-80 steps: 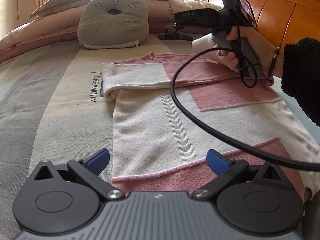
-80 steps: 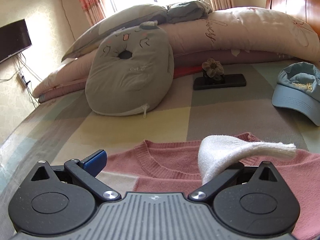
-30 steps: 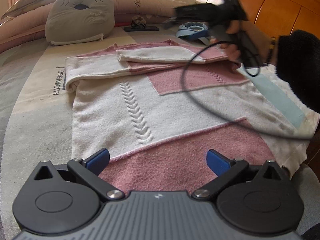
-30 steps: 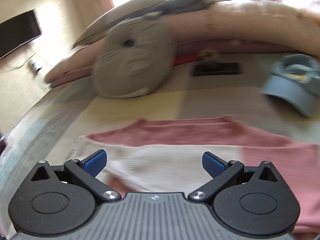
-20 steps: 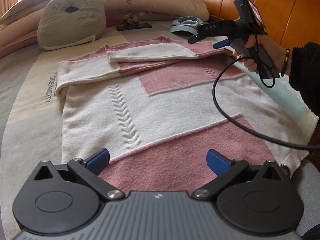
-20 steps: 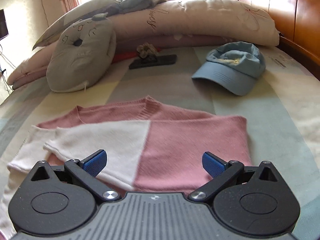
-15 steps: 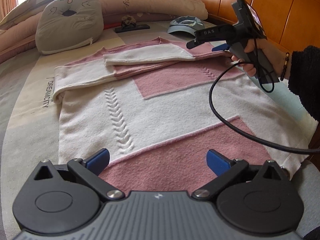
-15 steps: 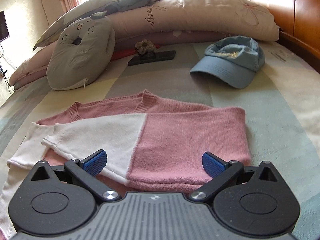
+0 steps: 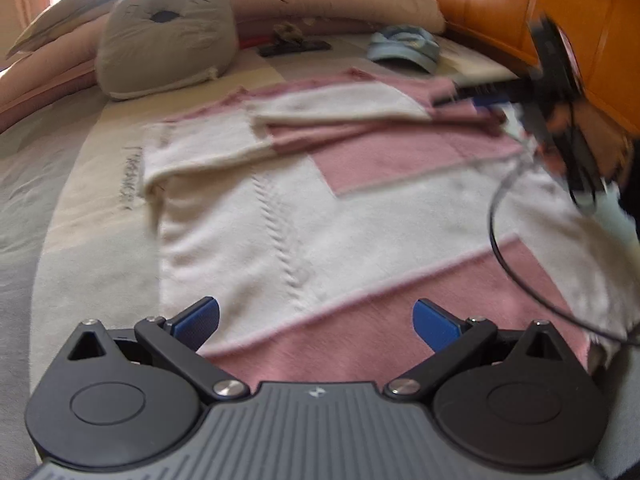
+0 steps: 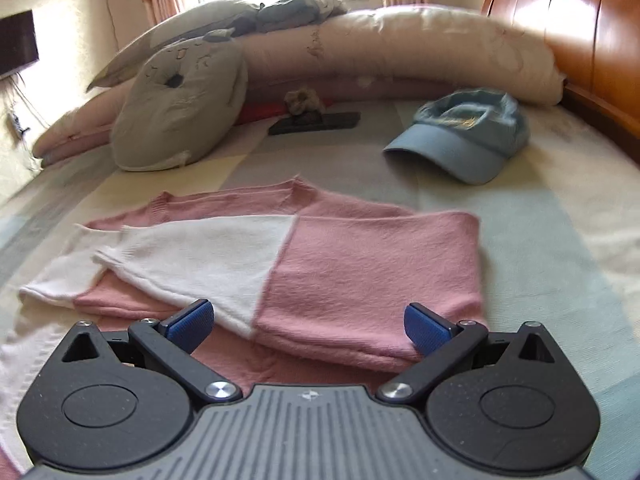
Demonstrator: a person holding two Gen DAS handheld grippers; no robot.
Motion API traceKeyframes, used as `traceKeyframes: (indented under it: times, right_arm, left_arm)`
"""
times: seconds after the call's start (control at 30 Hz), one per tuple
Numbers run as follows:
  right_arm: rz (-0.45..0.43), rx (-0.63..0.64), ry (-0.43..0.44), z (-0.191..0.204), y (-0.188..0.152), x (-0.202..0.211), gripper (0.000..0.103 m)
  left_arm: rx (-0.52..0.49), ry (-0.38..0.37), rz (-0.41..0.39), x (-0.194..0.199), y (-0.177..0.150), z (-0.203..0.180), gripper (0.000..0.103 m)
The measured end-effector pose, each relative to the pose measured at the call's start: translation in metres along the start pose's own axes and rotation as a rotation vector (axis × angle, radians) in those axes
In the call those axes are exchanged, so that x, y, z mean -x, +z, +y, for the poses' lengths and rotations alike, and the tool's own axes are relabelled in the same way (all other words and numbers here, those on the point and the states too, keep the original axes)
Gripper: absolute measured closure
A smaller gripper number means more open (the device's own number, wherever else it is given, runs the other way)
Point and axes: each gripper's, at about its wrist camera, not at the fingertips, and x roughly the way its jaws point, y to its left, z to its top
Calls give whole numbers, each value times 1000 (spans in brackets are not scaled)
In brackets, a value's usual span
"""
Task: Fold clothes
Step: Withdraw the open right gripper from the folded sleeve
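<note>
Lying beneath both tongs: sweater (image 9: 360,216)

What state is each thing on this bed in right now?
Sweater: lying flat, both sleeves folded across the chest, body not yet folded.
Cap: resting upright on the bedspread, apart from the sweater.
Cushion: propped against the pillows.
Left gripper: jaws open, empty, over the sweater's hem.
Right gripper: jaws open, empty, over the folded sleeves.
</note>
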Motion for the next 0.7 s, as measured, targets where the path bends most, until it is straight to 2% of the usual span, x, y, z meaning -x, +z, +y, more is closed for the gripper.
traceKeyframes:
  times: [0.07, 0.23, 0.33, 0.47, 0.6, 0.7]
  right_arm:
    - [19, 6, -9, -1, -10, -10, 0]
    - [-5, 119, -76, 16, -22, -13, 0]
    - [12, 103, -72, 18, -14, -8, 0]
    - [-14, 53, -23, 19, -4, 2, 0]
    - [31, 40, -45, 20, -9, -10, 0]
    - [14, 70, -77, 27, -18, -9, 0]
  left_arm:
    - [24, 2, -26, -3, 13, 8, 1]
    - [13, 76, -52, -19, 43, 11, 1]
    - [-8, 63, -55, -28, 52, 6, 1]
    - [-33, 54, -47, -37, 56, -1, 1]
    - [-48, 41, -46, -41, 59, -5, 1]
    - [-51, 38, -42, -44, 61, -7, 1]
